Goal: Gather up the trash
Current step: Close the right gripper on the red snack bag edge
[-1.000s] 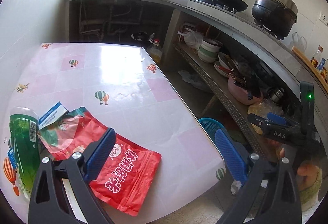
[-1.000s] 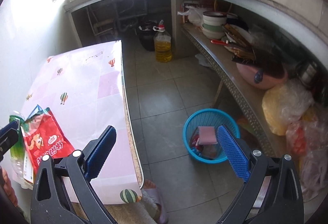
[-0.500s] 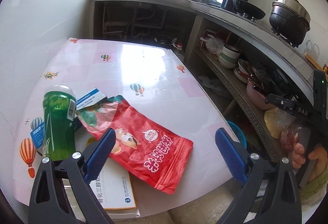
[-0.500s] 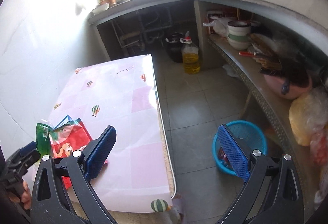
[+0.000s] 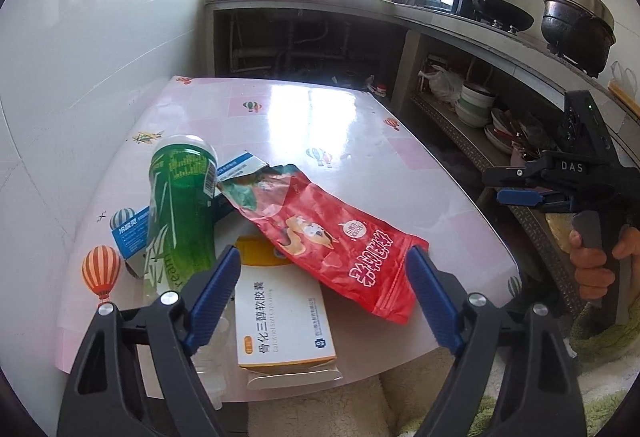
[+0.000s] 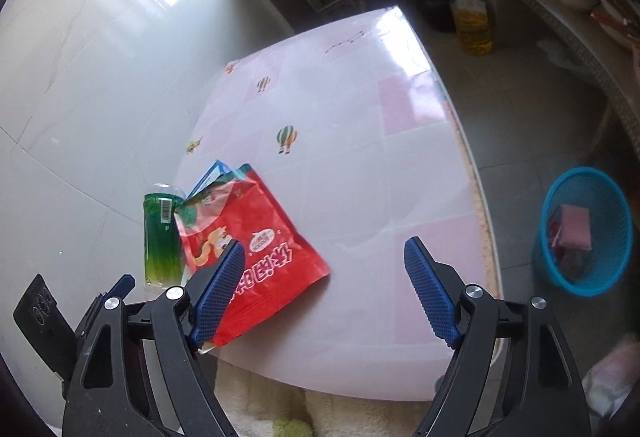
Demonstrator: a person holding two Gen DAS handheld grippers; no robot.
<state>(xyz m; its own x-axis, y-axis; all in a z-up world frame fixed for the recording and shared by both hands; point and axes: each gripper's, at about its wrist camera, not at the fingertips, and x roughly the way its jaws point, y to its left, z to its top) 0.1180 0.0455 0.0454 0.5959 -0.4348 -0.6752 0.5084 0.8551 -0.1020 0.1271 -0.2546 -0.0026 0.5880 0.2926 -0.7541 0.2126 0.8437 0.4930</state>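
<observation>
On the pink balloon-print table (image 5: 340, 125), the crinkled red plastic snack bag (image 5: 336, 237) lies just beyond the left gripper (image 5: 324, 293), toward 12 o'clock, untouched. The right gripper (image 6: 324, 289) tilts down, the bag at its 10 o'clock. Both jaws are closing, nothing between them. A hand (image 5: 592, 261) holds the right gripper's handle.

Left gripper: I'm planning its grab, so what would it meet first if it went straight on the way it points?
Probably the white and yellow medicine box, lying flat between the closing, empty jaws of the left gripper. The red snack bag overlaps the box's far end; depth is uncertain.
</observation>
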